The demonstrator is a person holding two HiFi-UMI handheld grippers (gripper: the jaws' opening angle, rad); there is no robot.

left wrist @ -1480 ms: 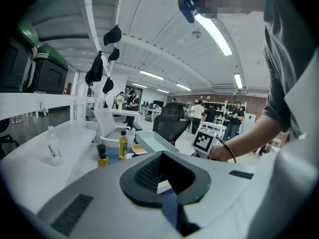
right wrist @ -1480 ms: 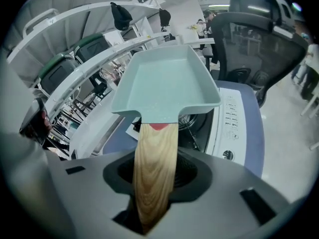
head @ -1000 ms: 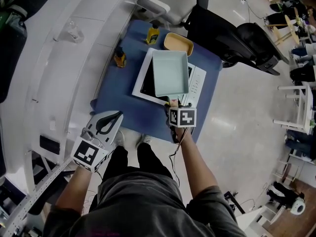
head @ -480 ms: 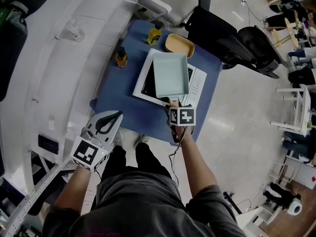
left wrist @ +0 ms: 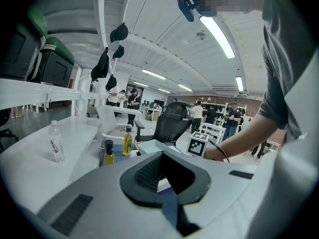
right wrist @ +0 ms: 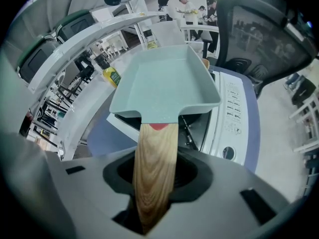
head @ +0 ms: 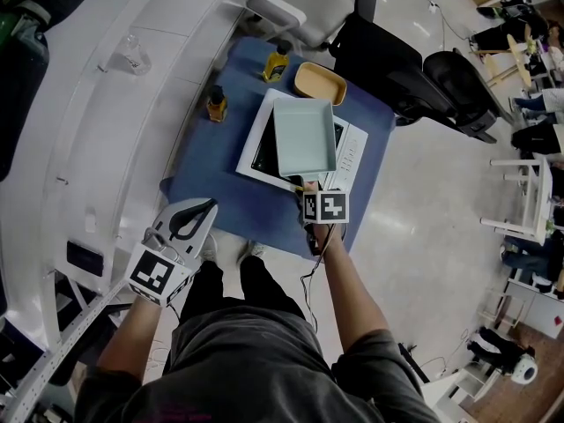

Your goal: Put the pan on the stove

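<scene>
Blue cloth (head: 207, 161): flat, rectangular. White rectangular stove (head: 351, 152) with a black glass top lies on it. Pale-green matte pan (head: 304, 135), rectangular and shallow, is over the glass; contact cannot be confirmed. Right gripper (head: 310, 186) clamps the pan's wood-grain handle (right wrist: 154, 168). Grey plastic left gripper (head: 207, 208): jaws together, empty, beside the cloth's near edge.

Square pale-green pan (head: 305, 137), wooden-handled, sits over the white stove's (head: 352, 152) dark top.

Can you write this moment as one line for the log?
right gripper: shut on pan handle | pan: over stove | left gripper: shut, empty
</scene>
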